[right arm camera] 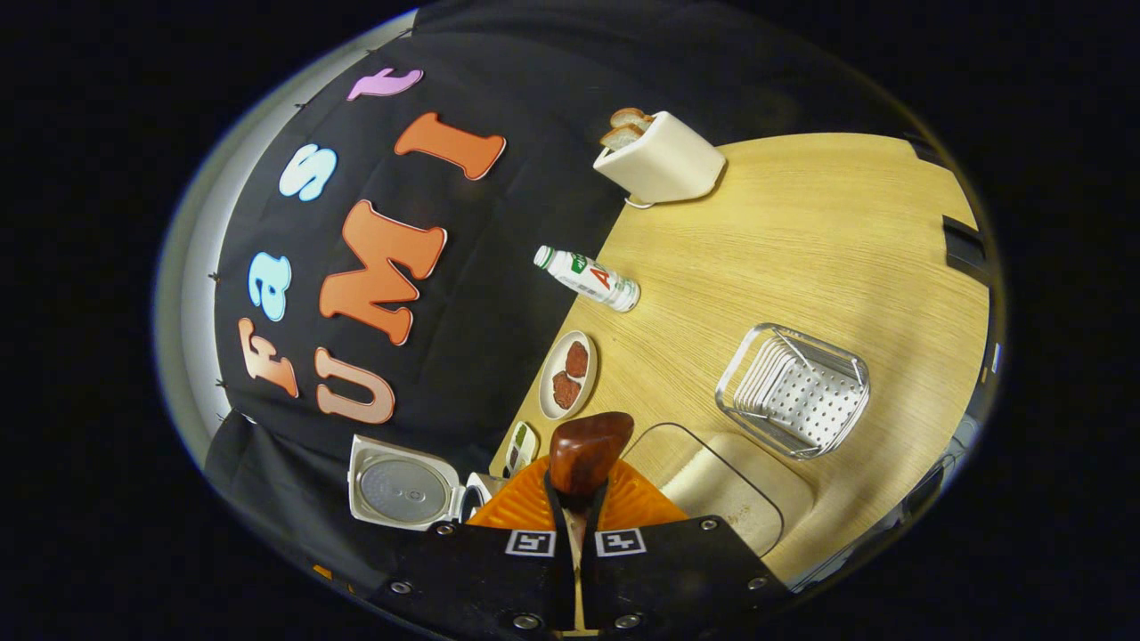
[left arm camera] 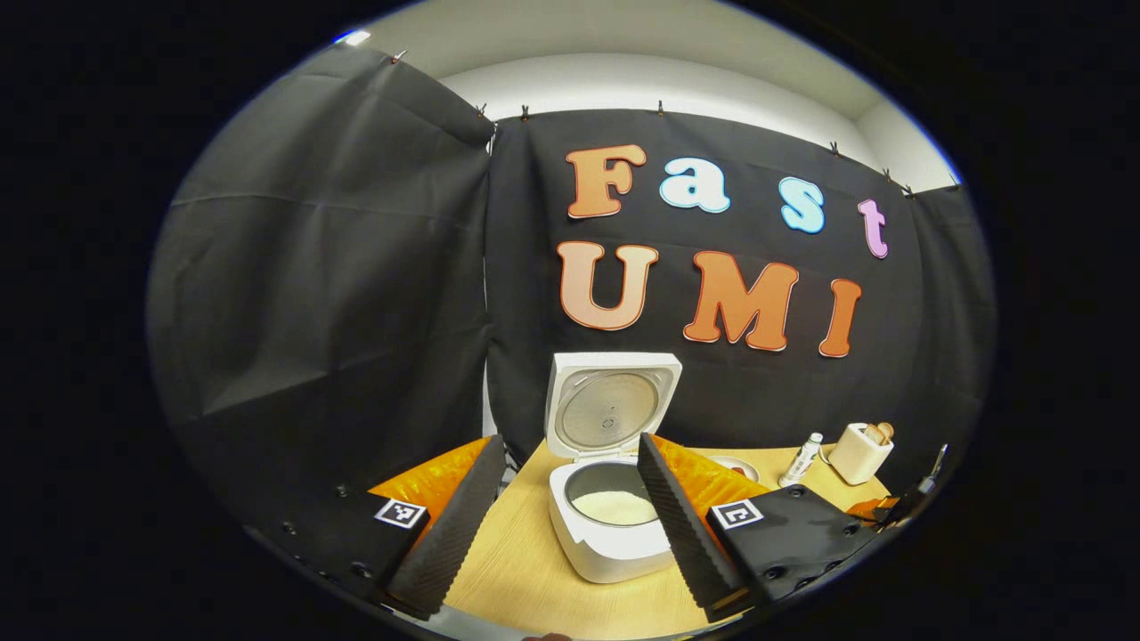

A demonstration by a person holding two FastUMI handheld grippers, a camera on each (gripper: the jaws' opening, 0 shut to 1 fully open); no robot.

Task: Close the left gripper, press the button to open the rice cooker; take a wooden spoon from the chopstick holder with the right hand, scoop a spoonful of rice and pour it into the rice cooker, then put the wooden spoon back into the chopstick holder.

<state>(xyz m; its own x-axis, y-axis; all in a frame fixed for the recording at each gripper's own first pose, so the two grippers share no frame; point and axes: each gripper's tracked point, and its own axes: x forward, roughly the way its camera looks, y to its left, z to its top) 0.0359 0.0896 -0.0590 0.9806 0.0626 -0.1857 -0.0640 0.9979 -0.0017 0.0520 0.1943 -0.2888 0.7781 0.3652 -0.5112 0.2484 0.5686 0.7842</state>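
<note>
Rice already lies in the open white square rice cooker at twelve o'clock of the wide left tongs. Right tongs clamp the brown wooden spoon; carry it level toward the perforated steel chopstick holder at two o'clock.

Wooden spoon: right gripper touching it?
Touching. Right gripper view: the right gripper is shut on the wooden spoon, handle pinched between both fingers.
</note>
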